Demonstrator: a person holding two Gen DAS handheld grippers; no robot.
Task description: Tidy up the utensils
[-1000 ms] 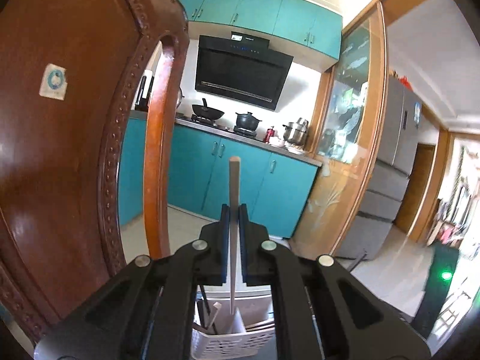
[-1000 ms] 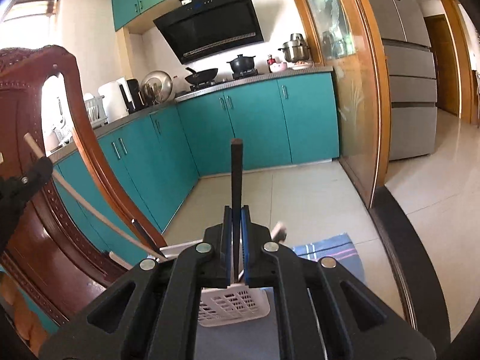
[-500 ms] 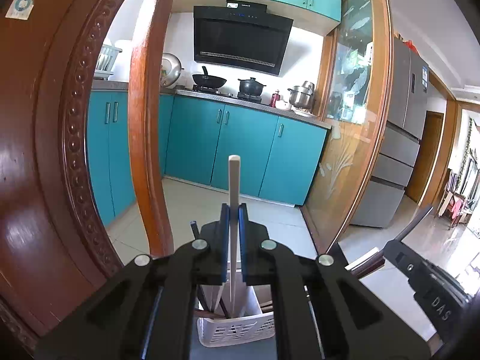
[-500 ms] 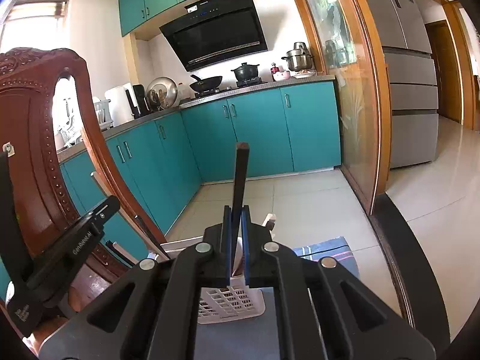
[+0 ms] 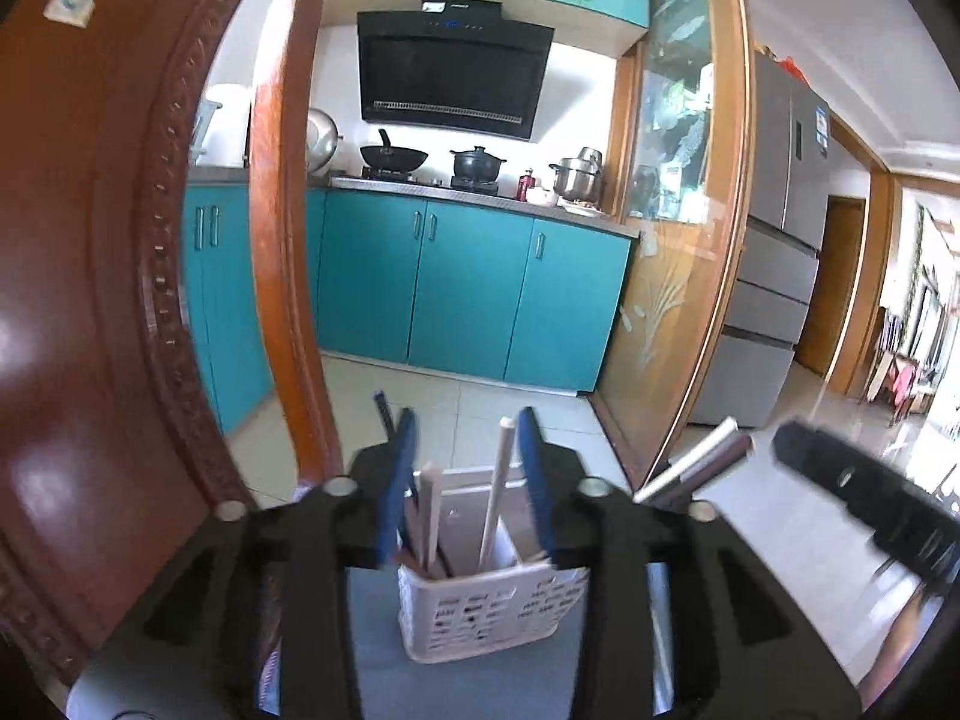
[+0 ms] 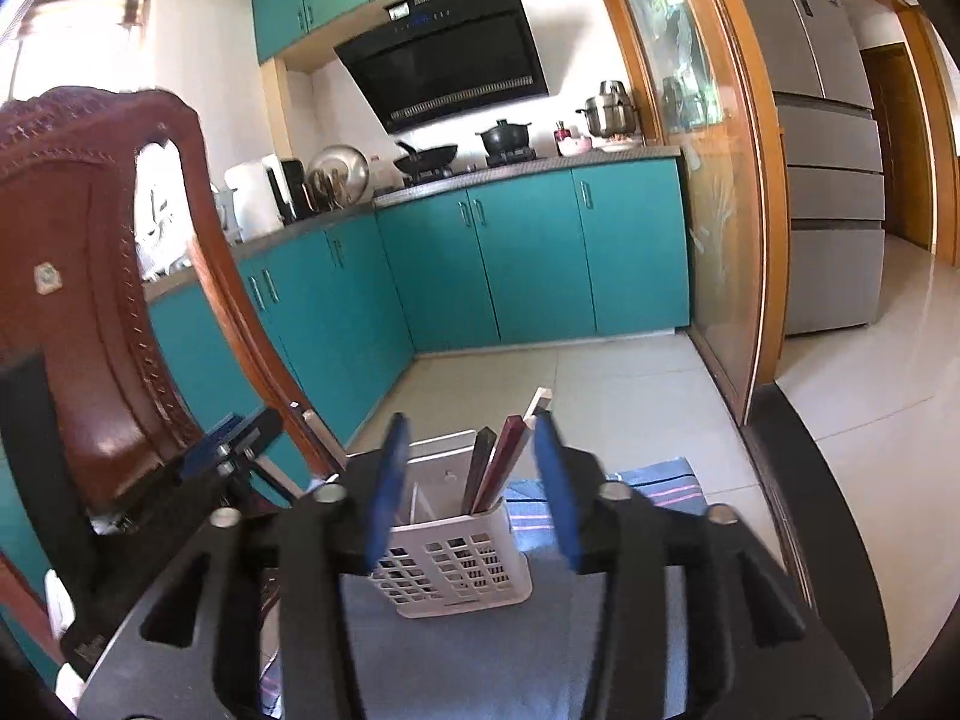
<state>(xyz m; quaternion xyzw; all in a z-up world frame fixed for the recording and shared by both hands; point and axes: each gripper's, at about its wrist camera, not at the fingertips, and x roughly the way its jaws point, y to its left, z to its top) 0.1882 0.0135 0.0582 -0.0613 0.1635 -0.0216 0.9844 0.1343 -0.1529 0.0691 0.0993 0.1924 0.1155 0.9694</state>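
Note:
A white slotted basket (image 5: 480,612) (image 6: 456,564) stands on a grey mat just ahead of both grippers and holds several chopsticks. My left gripper (image 5: 468,414) hangs over it with its jaws opening. A pale chopstick (image 5: 497,480) stands loose in the basket between the pads, touching neither. My right gripper (image 6: 470,420) is also over the basket, jaws opening. A dark chopstick (image 6: 480,462) and a reddish one (image 6: 509,456) lean in the basket between its pads, free of them. Each gripper shows in the other's view: the right gripper (image 5: 870,504), the left gripper (image 6: 240,438).
A carved wooden chair back (image 5: 90,300) (image 6: 90,300) rises close on the left. A blue striped cloth (image 6: 660,480) lies behind the basket. Beyond are teal cabinets (image 5: 468,294), a glass sliding door (image 6: 714,210) and a grey fridge (image 6: 828,150).
Both grippers were shut on upright chopsticks and now stand open. The pale and the dark chopstick have dropped into the basket. The left gripper has come down nearer the basket.

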